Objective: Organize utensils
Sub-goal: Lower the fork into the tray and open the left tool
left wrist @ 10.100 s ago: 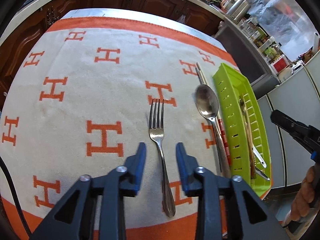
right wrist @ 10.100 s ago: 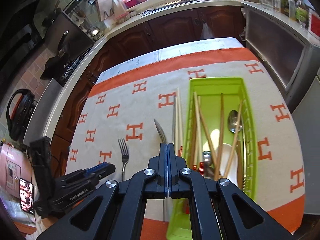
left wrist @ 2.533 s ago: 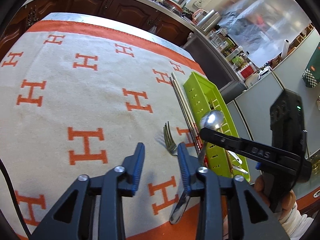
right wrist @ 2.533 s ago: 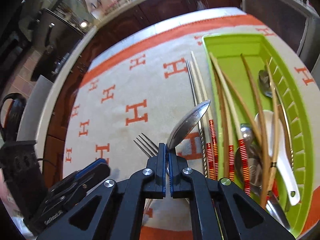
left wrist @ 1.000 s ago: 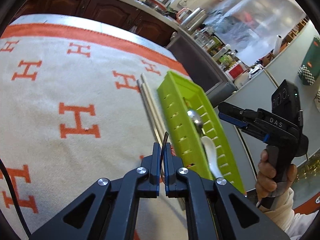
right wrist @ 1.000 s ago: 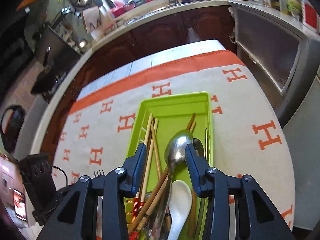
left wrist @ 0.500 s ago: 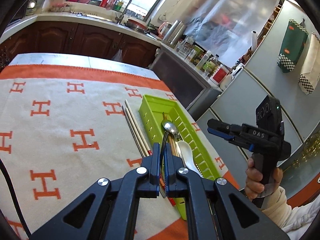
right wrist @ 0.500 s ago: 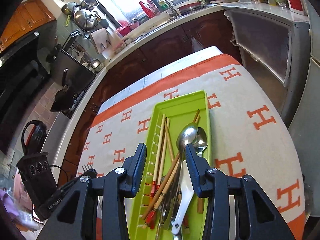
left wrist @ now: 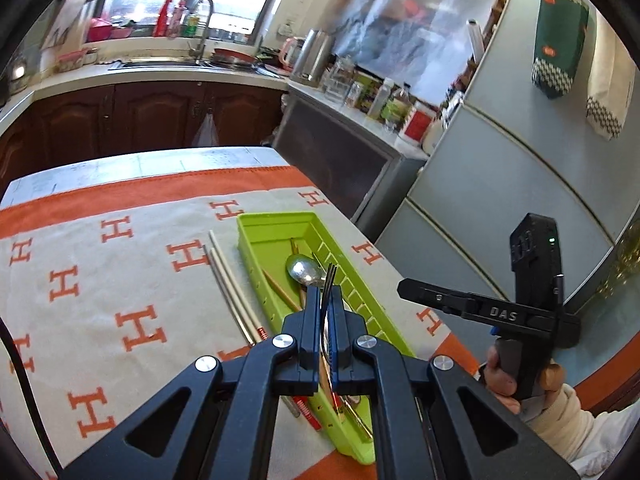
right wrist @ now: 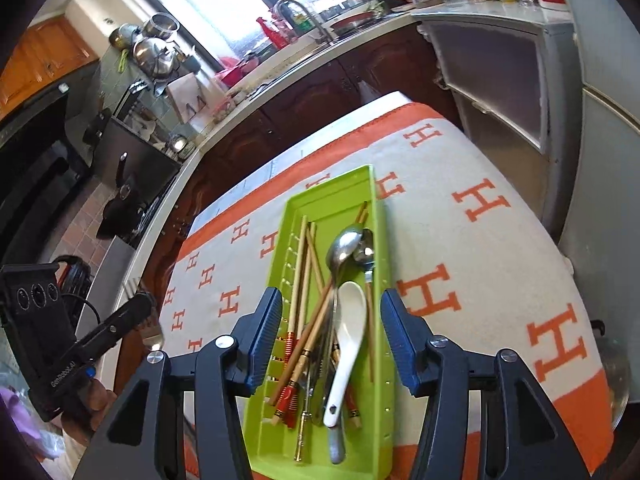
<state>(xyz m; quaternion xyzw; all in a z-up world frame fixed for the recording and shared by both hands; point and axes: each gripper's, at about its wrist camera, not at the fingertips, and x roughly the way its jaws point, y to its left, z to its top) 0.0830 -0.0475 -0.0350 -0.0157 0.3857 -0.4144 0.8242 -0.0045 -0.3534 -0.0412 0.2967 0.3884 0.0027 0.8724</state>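
Observation:
My left gripper is shut on a metal fork, tines pointing up, held above the green tray. In the right wrist view the same fork shows at the far left in the left gripper. My right gripper hovers above the green tray with its jaws opening and nothing between them. The large metal spoon lies in the tray among chopsticks, a white ceramic spoon and a second metal spoon. In the left wrist view the right gripper is at the right.
A pair of pale chopsticks lies on the cloth left of the tray. The cream cloth with orange H marks covers the table. A fridge stands close to the table's right side, and kitchen cabinets lie beyond.
My left gripper rose with the fork and now hangs over the tray. My right gripper pulled back from the tray and its jaws widened; the large spoon stays lying in the tray.

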